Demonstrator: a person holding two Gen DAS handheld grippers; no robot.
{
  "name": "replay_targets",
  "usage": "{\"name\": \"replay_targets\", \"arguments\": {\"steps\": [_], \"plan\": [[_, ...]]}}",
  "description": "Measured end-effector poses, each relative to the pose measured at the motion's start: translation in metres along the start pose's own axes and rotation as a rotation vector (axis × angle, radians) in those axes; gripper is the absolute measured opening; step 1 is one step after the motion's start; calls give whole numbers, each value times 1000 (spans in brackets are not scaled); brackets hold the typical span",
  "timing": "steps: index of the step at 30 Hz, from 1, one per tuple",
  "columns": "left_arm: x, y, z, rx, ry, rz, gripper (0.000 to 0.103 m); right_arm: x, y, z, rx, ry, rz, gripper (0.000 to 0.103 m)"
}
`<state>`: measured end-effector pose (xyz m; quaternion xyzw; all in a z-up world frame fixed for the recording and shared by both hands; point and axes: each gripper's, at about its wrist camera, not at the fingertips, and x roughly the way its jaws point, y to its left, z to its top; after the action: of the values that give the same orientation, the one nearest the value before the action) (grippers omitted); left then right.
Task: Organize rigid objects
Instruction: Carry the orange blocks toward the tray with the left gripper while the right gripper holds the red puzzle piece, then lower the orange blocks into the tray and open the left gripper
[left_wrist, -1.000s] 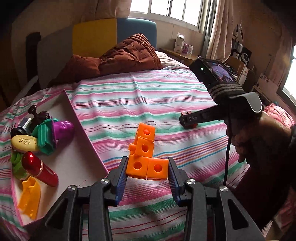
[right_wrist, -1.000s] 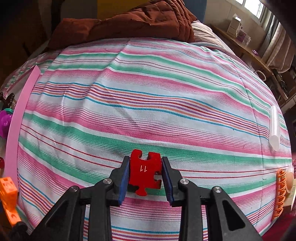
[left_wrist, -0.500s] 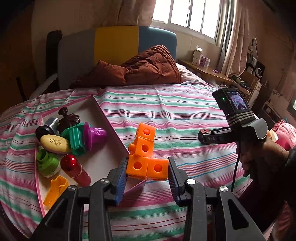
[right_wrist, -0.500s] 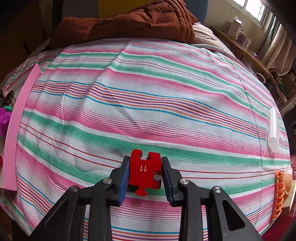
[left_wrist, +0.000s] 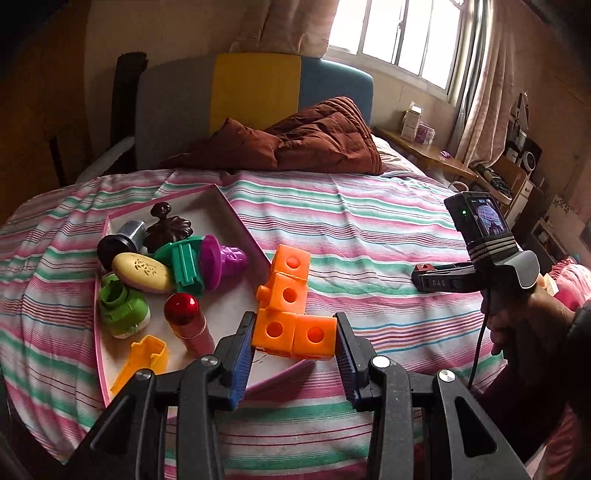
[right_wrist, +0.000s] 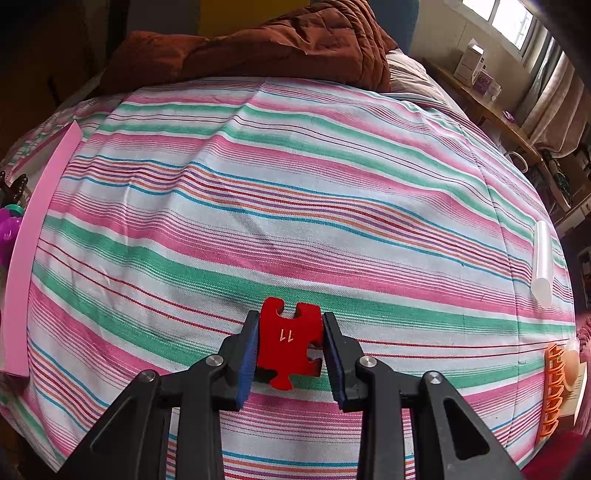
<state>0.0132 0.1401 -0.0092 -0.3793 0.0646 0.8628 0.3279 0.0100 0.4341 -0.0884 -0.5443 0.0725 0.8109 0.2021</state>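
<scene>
Left tongs (left_wrist: 294, 356) clamped on knobbly orange cube cluster (left_wrist: 291, 306), right tongs (right_wrist: 289, 349) gripping flat red jigsaw piece (right_wrist: 289, 341)

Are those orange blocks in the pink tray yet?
Not yet. The left claw holds the orange blocks in the air over the tray's corner.

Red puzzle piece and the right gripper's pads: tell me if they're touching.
Touching. The right wrist view shows both blue pads pressed against the sides of the red puzzle piece, no gap, held by the right gripper.
</scene>
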Motion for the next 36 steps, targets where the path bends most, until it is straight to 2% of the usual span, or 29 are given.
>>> {"name": "replay_targets", "arguments": {"steps": [6,15,19,26,28,32,36], "plan": [[-4,21,-7,-56,12,13,41,0,1,0,-3,-2,-4,32],[-1,76,-21,-218,57,61,41,-3,4,-1,-12,-5,-13,32],[5,92,-20,-261,66,71,41,-3,4,0,-12,-5,-14,32],[23,94,-4,-242,72,78,41,-3,4,0,-20,-6,-21,32],[25,86,3,-226,62,53,41,-2,4,0,-22,-6,-22,32],[38,78,12,-267,84,-29,41,-2,5,0,-24,-6,-24,32],[56,66,15,-253,107,-31,41,-2,5,0,-25,-6,-25,32]]}}
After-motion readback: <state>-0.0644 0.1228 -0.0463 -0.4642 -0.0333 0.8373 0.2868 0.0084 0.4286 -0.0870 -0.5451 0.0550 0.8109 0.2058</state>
